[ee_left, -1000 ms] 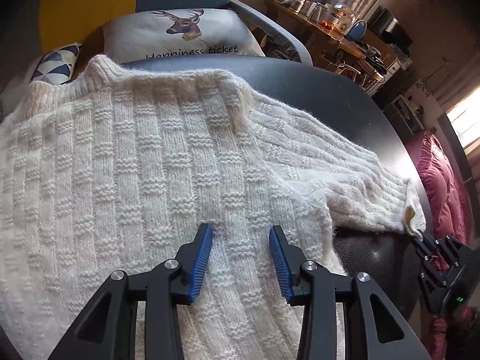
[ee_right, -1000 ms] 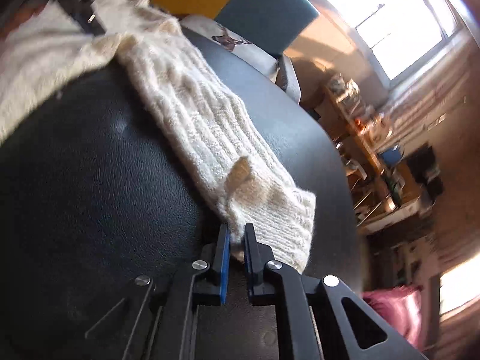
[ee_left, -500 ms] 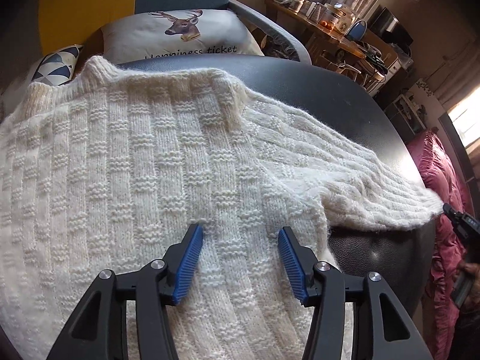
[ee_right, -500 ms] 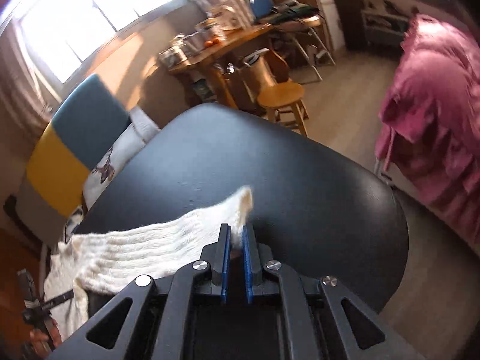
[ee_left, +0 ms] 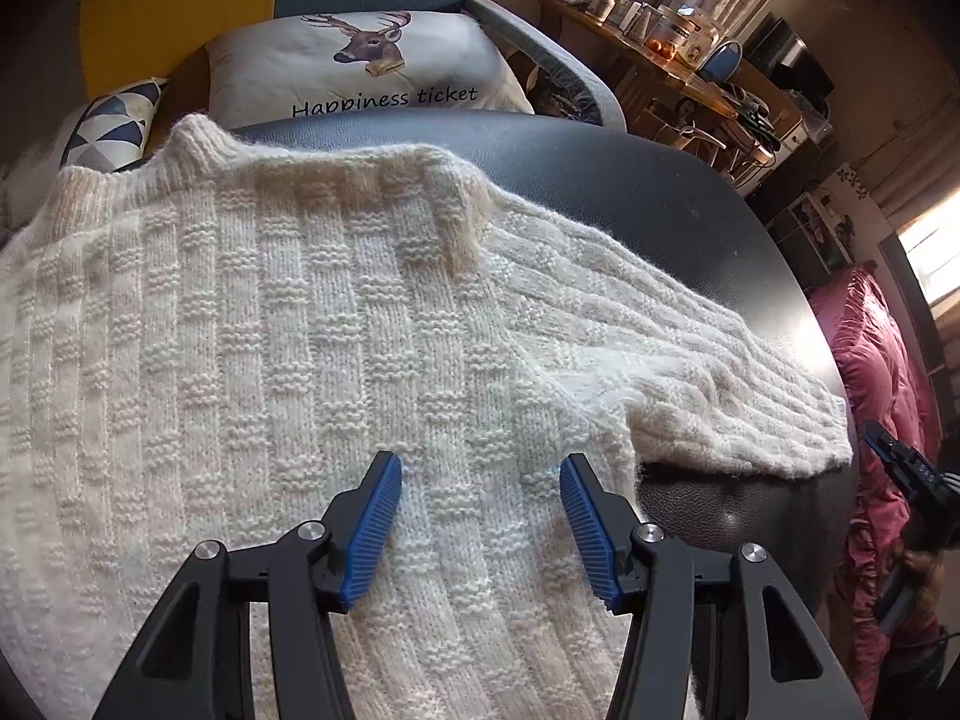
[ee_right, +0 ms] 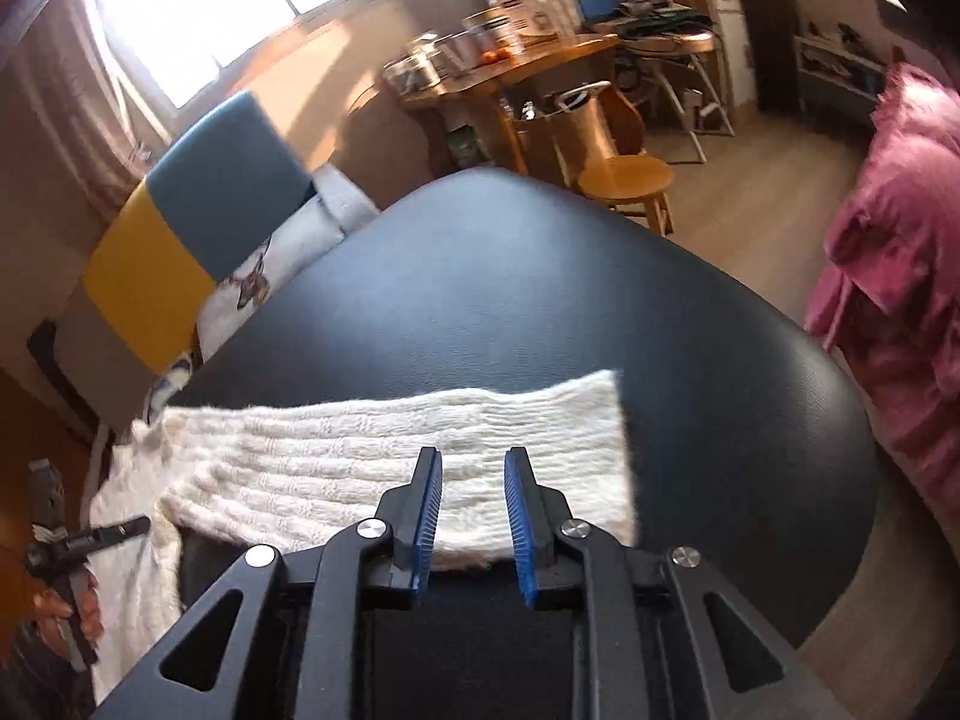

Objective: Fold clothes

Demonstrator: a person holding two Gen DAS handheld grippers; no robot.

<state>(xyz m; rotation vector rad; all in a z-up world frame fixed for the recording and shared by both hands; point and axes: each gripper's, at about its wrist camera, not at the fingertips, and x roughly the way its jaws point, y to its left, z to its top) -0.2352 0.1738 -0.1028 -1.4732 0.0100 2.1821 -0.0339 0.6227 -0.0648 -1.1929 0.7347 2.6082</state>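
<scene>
hovering over a cream knitted sweater (ee_left: 252,336), your left gripper (ee_left: 477,522) stood with its blue-padded jaws spread wide above the body of the garment, gripping nothing. the sweater lay flat across a black padded table (ee_left: 648,192), its collar toward the far edge, with one sleeve (ee_left: 690,372) stretched out to the right until the cuff reached the table's rim. your right gripper (ee_right: 472,516) was poised at the near edge of that same sleeve (ee_right: 420,450), its jaws parted a moderate way and empty, the knit lying flat on the tabletop (ee_right: 540,300) just beyond the pads. a deer-print cushion (ee_left: 372,72) reading "happiness ticket" sat on a yellow-and-blue chair (ee_left: 180,6) beyond the table. a wooden side table (ee_right: 528,66) crowded with jars, a round stool (ee_right: 627,177) and a pink quilt (ee_right: 900,228) filled the sunlit room behind. your hand (ee_right: 69,612) on the other tool's handle showed at the left edge of the right wrist view.
</scene>
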